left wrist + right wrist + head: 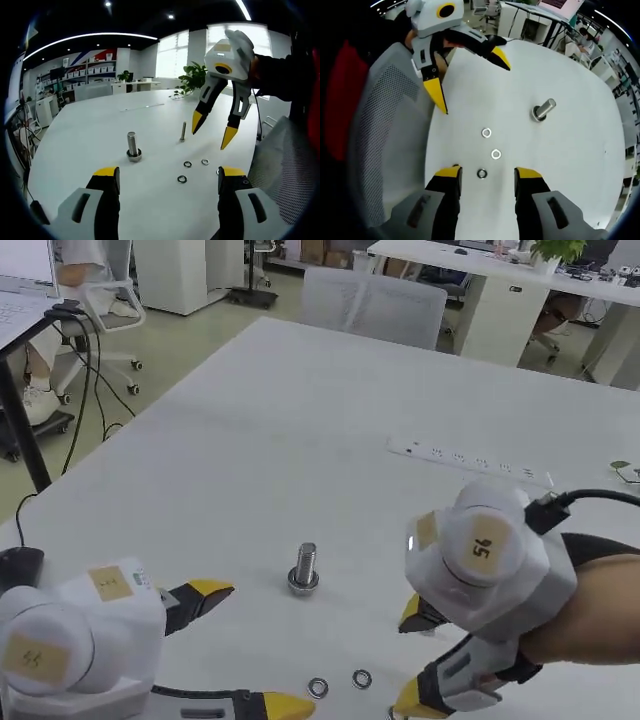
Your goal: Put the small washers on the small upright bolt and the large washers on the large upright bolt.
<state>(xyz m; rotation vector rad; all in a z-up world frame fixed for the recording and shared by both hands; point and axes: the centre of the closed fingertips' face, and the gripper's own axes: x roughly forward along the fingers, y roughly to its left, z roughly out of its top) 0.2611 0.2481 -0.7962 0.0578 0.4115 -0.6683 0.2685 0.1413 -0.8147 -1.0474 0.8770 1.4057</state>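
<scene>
A large steel bolt [304, 568] stands upright mid-table with a wider ring at its base [132, 146] [543, 109]. A thin small bolt [183, 131] stands upright beyond it. Three small washers [486, 132] [496, 154] [482, 173] lie flat near the front edge; two of them show in the head view [318, 687] [362, 678]. My right gripper [488, 172] [408, 660] [212, 130] hangs open, its jaws either side of the nearest washer without touching it. My left gripper [169, 172] [245, 648] [470, 80] is open and holds nothing.
A white power strip [470, 462] lies further back on the white table [300, 420]. A grey mesh chair [385, 115] sits at the table's near edge. More desks and chairs [375, 305] stand beyond the far edge.
</scene>
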